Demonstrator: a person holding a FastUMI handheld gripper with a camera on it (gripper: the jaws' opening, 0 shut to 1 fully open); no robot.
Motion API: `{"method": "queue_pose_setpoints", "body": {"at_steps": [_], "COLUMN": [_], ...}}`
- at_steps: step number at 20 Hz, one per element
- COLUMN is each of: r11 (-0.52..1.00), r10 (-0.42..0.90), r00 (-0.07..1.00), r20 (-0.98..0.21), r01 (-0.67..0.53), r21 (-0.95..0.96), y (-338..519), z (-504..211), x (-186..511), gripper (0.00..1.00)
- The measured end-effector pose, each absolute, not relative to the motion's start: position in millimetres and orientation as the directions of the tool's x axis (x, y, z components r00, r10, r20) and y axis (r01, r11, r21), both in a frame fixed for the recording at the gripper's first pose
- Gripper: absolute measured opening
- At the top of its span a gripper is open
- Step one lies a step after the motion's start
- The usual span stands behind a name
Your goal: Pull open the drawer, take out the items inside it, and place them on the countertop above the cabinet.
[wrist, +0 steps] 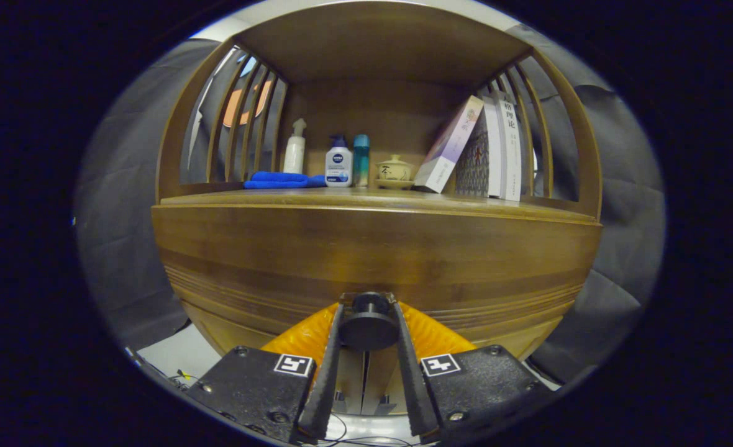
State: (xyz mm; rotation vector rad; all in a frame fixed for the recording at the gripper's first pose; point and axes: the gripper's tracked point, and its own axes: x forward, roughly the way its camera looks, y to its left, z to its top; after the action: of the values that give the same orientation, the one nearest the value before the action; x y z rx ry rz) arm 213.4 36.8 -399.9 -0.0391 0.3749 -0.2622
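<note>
Nearest to you: the gripper [369, 310], its two fingers [328, 366] angled inward w/ the drawer knob [368, 323] caught between them. Both fingers look pressed against the knob's sides, one left, one right, so you're clamped on it. The knob is round and dark, on a short stem going into the drawer front [373, 261].

The drawer front is the wide wood panel straight ahead of the fingertips, grain running horizontally, w/ grooved lines along its lower part. It looks flush w/ the cabinet [180, 155]; can't tell whether it's come out at all. Items inside the drawer can't be seen from here.

Just above the drawer front is the countertop [366, 197], a flat wood surface inside an open nook w/ slatted sides and a wood roof. Across the back of it, going left to right:
- blue cloth [282, 180], folded, lying flat
- white pump bottle [294, 149], upright, just behind the cloth
- white bottle w/ blue cap [338, 162], upright, beside the cloth's right end
- teal can [361, 160], upright, touching or nearly touching that bottle
- small lidded ceramic cup [394, 170] on a saucer, a bit apart from the can
- books [497, 149] at the right: one tilted, leaning on the others, which stand upright against the right slats

The countertop's front strip, nearer you, is bare wood.

Below the cabinet, a pale floor [174, 354] w/ thin cables near the gripper body.
</note>
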Motion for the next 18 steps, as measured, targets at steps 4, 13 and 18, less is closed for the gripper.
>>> {"method": "queue_pose_setpoints", "body": {"at_steps": [4, 13, 18], "r11": [0.968, 0.969, 0.969], "r10": [-0.248, -0.248, -0.248], "r00": [0.893, 0.894, 0.897], "r20": [-0.375, -0.374, -0.366], "r01": [0.241, 0.233, 0.237], "r21": [-0.067, -0.086, -0.077], "y": [39, 46, 57], "z": [-400, -398, -393], "x": [211, 184, 156], "gripper": [0.45, 0.39, 0.4]}}
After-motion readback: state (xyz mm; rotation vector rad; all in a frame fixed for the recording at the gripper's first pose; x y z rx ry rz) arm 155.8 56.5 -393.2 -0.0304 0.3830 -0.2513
